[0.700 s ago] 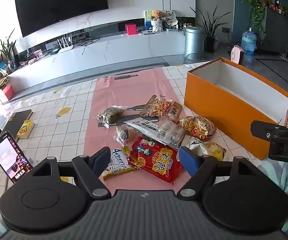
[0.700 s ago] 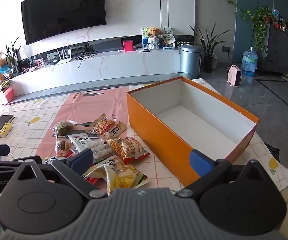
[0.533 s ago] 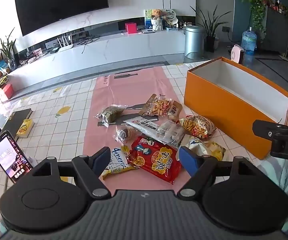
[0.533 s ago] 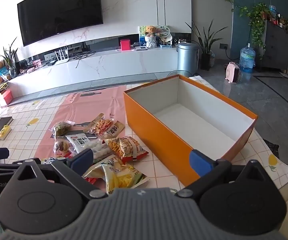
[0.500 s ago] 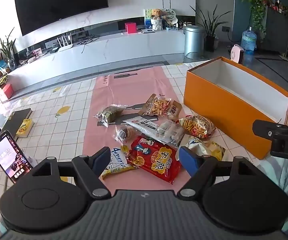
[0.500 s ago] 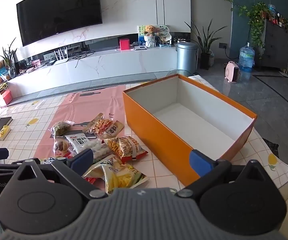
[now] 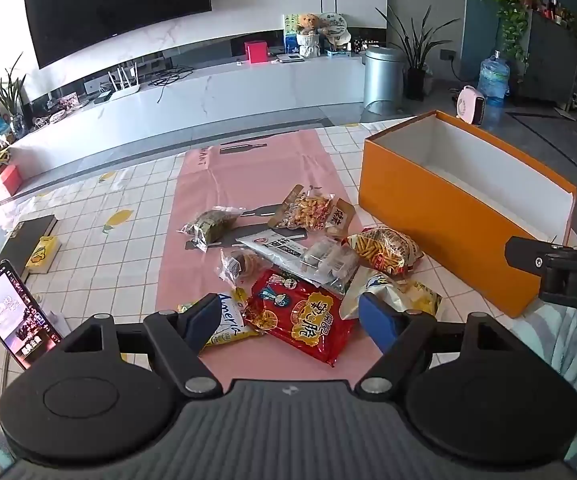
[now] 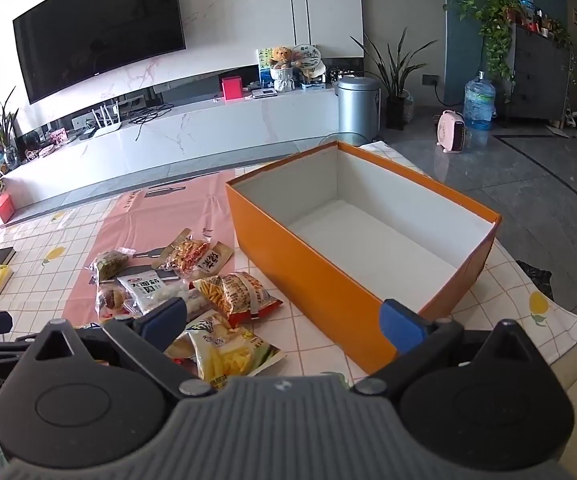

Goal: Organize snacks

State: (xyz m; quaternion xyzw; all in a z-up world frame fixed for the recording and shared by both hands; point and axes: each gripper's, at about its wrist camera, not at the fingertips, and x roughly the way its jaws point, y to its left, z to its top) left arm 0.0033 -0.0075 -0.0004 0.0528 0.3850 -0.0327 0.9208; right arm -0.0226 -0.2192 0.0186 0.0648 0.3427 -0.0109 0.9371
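At far left I see a phone (image 7: 10,316) propped on the checked tablecloth (image 7: 100,248). My left gripper (image 7: 292,318) hangs spread wide, holding nothing, over a red snack packet (image 7: 302,316) in a heap of snacks on the pink mat (image 7: 248,176). My right gripper (image 8: 284,326) is equally spread and empty, beside the open orange box (image 8: 300,264), which holds no snacks.

Eight snack packets (image 7: 300,314) lie mid-frame, one orange box (image 7: 448,216) at right, one phone (image 7: 12,314) at lower left.
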